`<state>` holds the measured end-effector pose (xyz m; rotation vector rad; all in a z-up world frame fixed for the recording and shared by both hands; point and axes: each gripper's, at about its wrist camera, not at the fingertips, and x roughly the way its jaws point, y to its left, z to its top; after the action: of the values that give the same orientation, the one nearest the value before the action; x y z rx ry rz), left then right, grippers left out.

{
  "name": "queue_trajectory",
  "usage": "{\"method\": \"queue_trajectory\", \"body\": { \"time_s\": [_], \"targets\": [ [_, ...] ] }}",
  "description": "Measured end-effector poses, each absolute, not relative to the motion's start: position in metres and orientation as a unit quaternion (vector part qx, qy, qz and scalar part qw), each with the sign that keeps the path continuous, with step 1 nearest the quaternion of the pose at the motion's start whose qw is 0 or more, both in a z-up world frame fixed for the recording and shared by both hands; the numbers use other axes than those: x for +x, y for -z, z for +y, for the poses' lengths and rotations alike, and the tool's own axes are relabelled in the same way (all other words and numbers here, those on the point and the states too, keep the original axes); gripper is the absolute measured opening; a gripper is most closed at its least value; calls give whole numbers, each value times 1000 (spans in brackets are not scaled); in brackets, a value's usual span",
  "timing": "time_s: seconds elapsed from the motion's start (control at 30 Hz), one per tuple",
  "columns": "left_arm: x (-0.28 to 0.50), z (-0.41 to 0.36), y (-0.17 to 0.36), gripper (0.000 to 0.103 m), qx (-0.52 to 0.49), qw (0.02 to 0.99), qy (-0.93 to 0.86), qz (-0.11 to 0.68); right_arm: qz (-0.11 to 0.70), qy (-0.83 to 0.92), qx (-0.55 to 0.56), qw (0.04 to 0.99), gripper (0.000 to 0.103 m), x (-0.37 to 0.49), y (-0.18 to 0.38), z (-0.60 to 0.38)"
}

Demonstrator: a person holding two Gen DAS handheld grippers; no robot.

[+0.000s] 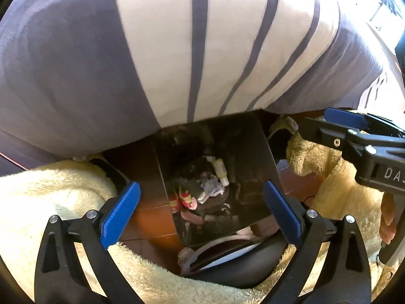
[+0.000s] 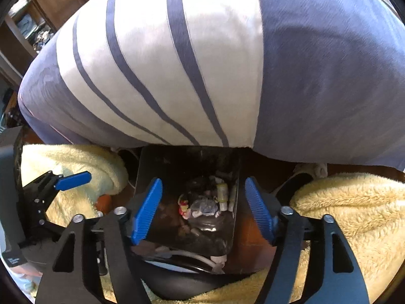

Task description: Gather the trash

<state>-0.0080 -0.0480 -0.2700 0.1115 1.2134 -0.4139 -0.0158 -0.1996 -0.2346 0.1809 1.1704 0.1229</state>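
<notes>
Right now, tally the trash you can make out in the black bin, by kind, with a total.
Small pale yellow bottles: 1
Red-and-yellow wrappers: 1
Clear crumpled plastic pieces: 1
Total: 3 pieces that can be told apart in the black bin; the rest of the litter is too dark and blurred to count. Both the left gripper and the right gripper are open and empty.

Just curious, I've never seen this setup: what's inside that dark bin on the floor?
Inside the dark bin lie a small pale bottle, crumpled clear plastic and a red-yellow wrapper. The striped cushion covers the bin's far edge; anything underneath the pile is hidden.
</notes>
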Motion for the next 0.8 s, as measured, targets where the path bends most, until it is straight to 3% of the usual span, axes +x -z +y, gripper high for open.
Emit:
{"method": "queue_trajectory", "body": {
  "time_s": [0.13, 0.37, 0.8],
  "targets": [
    [-8, -43, 252, 94, 51, 816, 186, 545, 538, -53, 71, 838, 88, -16, 223, -199],
    [-6, -33, 209, 94, 54, 846, 179, 499, 497, -37, 55, 865, 96, -11, 183, -205],
    [38, -7, 144, 94, 51, 887, 145, 435, 427, -24, 39, 903, 99, 31, 109, -220]
  ]
}}
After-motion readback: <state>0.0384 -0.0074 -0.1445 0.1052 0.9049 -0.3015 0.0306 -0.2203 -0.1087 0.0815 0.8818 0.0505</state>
